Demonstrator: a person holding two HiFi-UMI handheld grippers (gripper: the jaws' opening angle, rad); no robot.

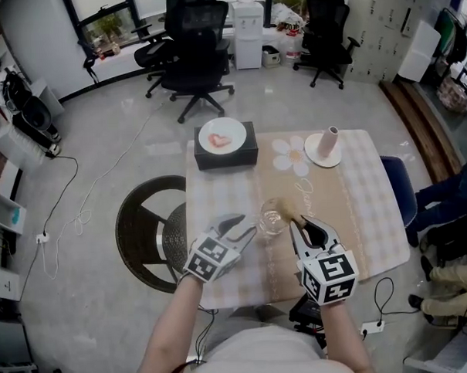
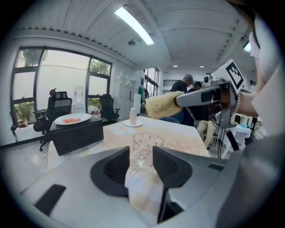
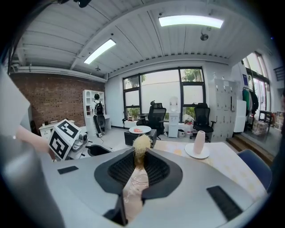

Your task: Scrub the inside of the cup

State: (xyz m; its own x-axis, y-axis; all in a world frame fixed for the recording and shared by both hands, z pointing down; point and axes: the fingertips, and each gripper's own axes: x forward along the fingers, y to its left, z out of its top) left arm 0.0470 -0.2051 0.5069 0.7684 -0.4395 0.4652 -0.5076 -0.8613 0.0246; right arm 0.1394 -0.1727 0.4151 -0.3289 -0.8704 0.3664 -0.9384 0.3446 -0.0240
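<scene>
A clear glass cup stands on the checked tablecloth near the table's front edge. My left gripper reaches it from the left and is shut on the cup, low on its wall, as the left gripper view shows. My right gripper is shut on the handle of a fluffy yellow brush, whose head hangs just right of the cup's rim. The left gripper view has the brush head above and behind the cup, outside it. In the right gripper view the brush sticks out between the jaws.
A black box with a white plate on top sits at the table's far left. A pale tumbler on a white saucer stands at the far right. A round dark stool is left of the table, and a blue chair with a seated person to the right.
</scene>
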